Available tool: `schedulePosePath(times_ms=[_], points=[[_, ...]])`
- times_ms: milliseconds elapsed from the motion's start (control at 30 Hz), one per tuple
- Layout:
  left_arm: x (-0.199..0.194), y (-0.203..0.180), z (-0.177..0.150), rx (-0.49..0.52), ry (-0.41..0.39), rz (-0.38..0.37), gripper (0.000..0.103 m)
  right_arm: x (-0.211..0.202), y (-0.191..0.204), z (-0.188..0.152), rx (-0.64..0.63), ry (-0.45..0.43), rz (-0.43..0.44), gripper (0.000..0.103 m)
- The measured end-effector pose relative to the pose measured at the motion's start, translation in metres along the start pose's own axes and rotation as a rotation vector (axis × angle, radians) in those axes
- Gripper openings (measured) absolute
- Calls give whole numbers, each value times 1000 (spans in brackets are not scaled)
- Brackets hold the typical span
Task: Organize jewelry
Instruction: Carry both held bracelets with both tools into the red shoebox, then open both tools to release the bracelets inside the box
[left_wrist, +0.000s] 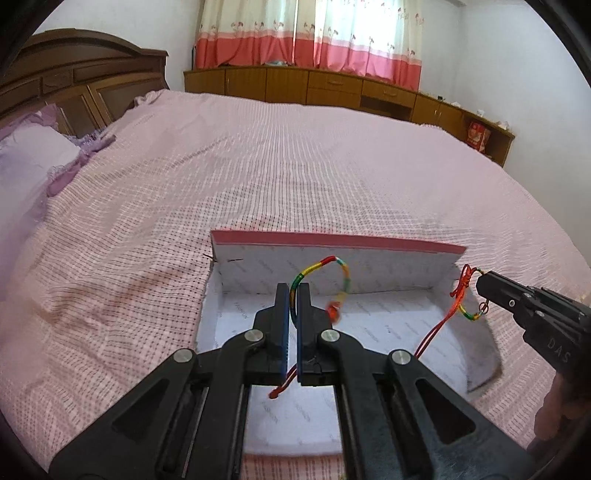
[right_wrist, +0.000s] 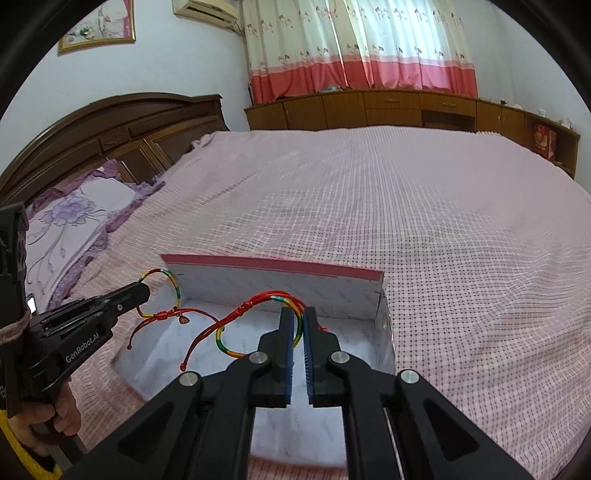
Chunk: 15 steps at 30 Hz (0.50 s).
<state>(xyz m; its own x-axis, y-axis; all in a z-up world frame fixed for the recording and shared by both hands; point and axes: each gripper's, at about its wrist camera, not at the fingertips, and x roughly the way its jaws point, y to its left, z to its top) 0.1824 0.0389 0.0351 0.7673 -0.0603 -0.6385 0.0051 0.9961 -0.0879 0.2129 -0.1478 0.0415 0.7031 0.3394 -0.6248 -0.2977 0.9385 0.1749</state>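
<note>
My left gripper (left_wrist: 294, 291) is shut on a multicoloured braided bracelet (left_wrist: 334, 275) with red cord ends, held above an open white box (left_wrist: 388, 317) with a pink-edged lid. My right gripper (right_wrist: 299, 317) is shut on a second multicoloured bracelet (right_wrist: 258, 306), also held over the box (right_wrist: 332, 291). In the left wrist view the right gripper (left_wrist: 482, 282) comes in from the right with its bracelet (left_wrist: 463, 295) hanging over the box's right side. In the right wrist view the left gripper (right_wrist: 142, 291) comes in from the left with its bracelet (right_wrist: 173, 295).
The box lies on a pink checked bedspread (left_wrist: 295, 166). A purple pillow (left_wrist: 33, 155) and a wooden headboard (left_wrist: 74, 77) are at the left. A low wooden cabinet (left_wrist: 332, 88) and curtains stand behind the bed.
</note>
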Motion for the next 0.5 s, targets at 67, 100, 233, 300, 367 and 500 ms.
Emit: schedulePosePath(times_ms=[67, 100, 233, 300, 367, 500], points=[[10, 0, 1, 1, 15, 2, 0, 14, -4, 1, 8, 19, -7, 6], [15, 0, 1, 0, 22, 3, 0, 20, -6, 2, 10, 28, -12, 6], [33, 0, 2, -1, 52, 7, 0, 42, -12, 2, 11, 55, -34, 6], [39, 1, 1, -5, 66, 12, 0, 51, -16, 2, 13, 67, -42, 6], [44, 2, 0, -10, 75, 11, 0, 60, -19, 1, 18, 82, -50, 6], [48, 2, -3, -15, 90, 12, 0, 73, -23, 0, 24, 112, -60, 7]])
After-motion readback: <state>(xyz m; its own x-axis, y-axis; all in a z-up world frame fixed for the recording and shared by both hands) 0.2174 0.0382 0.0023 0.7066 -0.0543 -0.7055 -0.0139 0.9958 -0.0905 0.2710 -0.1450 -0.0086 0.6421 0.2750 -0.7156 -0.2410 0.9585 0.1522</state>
